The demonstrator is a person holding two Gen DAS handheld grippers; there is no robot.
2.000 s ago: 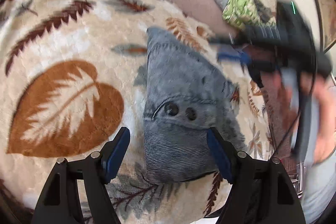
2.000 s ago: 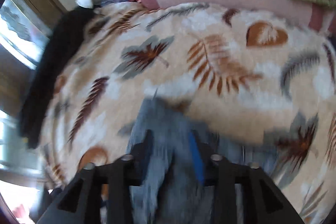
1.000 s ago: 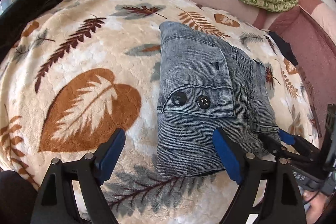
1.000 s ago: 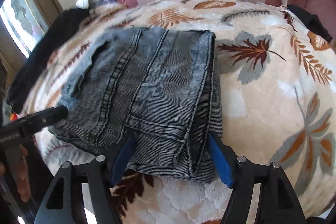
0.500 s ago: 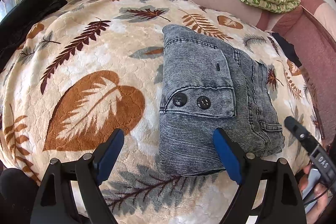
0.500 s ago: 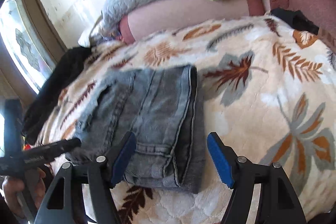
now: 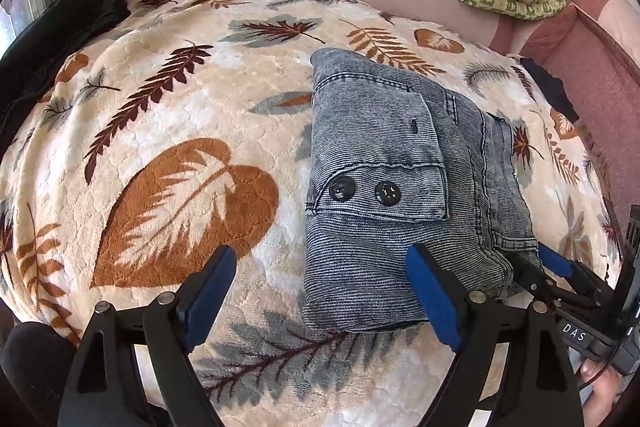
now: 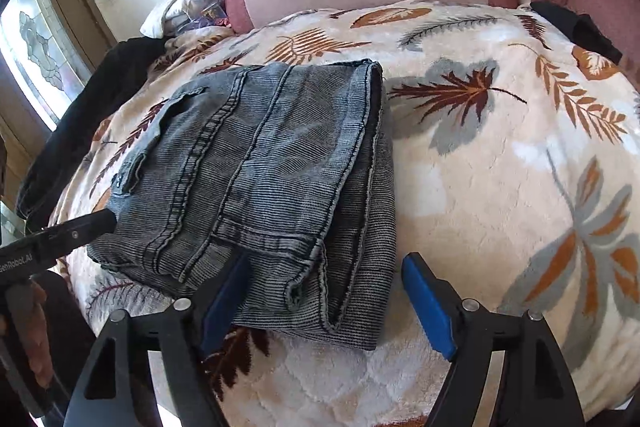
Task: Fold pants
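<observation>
Left gripper (image 7: 320, 291): jaws spread wide, blue pads (image 7: 210, 281) apart, nothing between them, held low and level. Right gripper (image 8: 326, 303): jaws likewise wide apart, nothing clamped. Each gripper's tip shows at the edge of the other's view.

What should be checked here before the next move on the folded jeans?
1. Jeans folded into a compact stack on the leaf-print blanket: ok.
2. Left tongs open, holding nothing: ok.
3. Right tongs open, straddling the near corner of the stack: ok.
4. Edges aligned: not ok, the lower layer sticks out past the top layer on the right wrist view.
5. Two-button flap lying flat on top: ok.
6. Whether either tong tip touches the denim: cannot tell.
</observation>
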